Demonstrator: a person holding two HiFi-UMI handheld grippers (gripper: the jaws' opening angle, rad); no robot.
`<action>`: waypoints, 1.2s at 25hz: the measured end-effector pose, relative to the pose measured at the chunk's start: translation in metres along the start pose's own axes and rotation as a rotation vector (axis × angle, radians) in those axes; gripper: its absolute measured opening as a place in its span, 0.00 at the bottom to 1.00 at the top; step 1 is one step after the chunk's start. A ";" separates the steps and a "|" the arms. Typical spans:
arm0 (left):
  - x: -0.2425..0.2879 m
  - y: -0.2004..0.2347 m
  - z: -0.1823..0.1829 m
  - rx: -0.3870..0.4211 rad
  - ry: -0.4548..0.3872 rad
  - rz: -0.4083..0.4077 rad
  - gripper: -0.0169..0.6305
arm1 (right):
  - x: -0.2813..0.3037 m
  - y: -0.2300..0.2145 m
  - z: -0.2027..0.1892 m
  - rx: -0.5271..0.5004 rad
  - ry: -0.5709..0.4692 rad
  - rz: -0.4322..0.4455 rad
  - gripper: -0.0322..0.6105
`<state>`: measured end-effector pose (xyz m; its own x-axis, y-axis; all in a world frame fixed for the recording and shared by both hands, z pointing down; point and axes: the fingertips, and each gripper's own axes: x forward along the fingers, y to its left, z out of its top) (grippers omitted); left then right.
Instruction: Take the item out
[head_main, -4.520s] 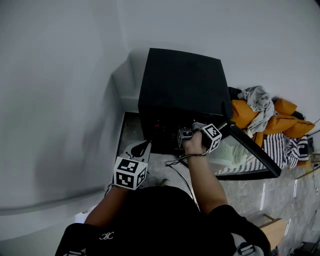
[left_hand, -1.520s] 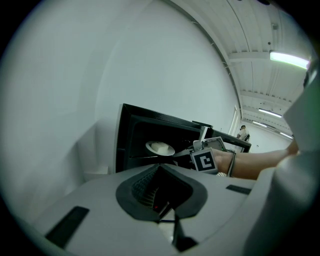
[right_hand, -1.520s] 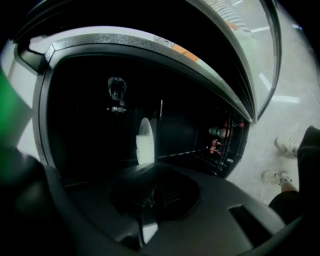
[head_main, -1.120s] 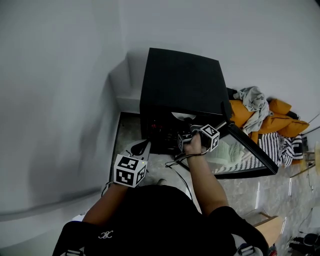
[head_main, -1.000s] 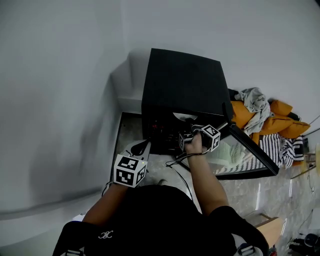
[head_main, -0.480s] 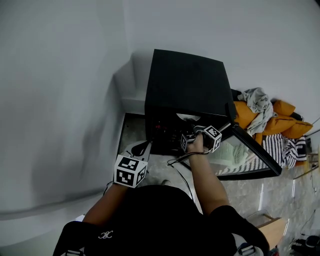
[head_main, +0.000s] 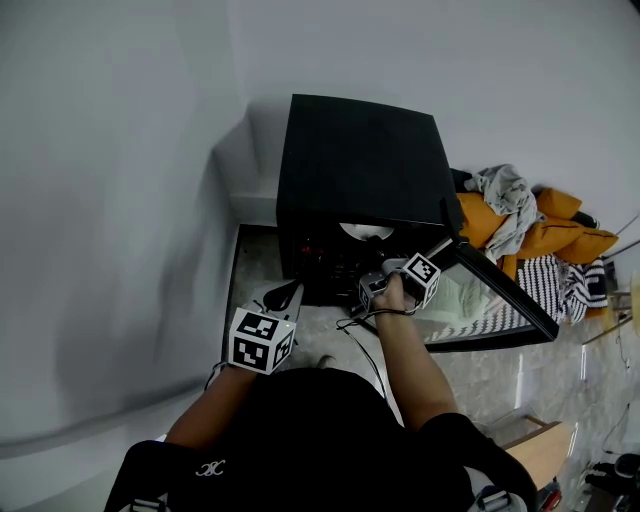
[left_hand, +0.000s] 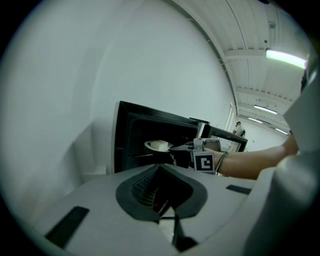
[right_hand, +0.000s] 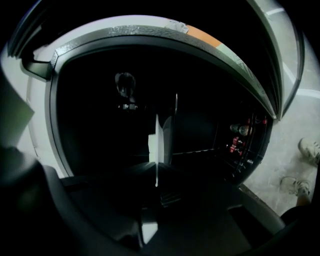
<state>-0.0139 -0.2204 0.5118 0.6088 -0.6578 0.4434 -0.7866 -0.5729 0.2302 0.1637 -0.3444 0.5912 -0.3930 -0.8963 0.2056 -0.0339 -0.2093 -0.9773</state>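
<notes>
A black microwave oven (head_main: 360, 160) stands against the wall with its door (head_main: 500, 295) swung open to the right. A white plate (head_main: 365, 231) with a pale piece of food on it sits at the oven's mouth. My right gripper (head_main: 369, 252) is shut on the plate's near rim. In the right gripper view the plate (right_hand: 156, 145) shows edge-on as a thin white line between the jaws of that gripper (right_hand: 156, 175). In the left gripper view the plate (left_hand: 159, 145) is raised off the oven floor. My left gripper (head_main: 283, 297) hangs low at the left, shut and empty.
A pile of orange, grey and striped clothes (head_main: 530, 225) lies right of the oven, behind the door. A thin cable (head_main: 352, 328) trails from the right gripper. The person's shoes (right_hand: 305, 150) stand on the marbled floor. A white wall closes the left side.
Since the earliest frame the white plate has come into sight at the oven's mouth. The right gripper has drawn back a little toward me. The left gripper has stayed put.
</notes>
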 end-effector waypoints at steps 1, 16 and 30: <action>0.001 -0.001 0.000 0.001 -0.001 -0.005 0.03 | -0.002 0.000 0.000 -0.008 0.002 0.006 0.08; 0.010 -0.011 0.003 0.014 -0.002 -0.051 0.03 | -0.026 0.004 -0.005 -0.071 0.025 0.078 0.08; 0.013 -0.017 -0.001 0.018 0.013 -0.090 0.03 | -0.063 0.005 -0.021 -0.095 0.037 0.112 0.08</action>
<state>0.0074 -0.2191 0.5142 0.6757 -0.5967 0.4330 -0.7267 -0.6381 0.2546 0.1691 -0.2809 0.5728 -0.4325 -0.8966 0.0948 -0.0745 -0.0692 -0.9948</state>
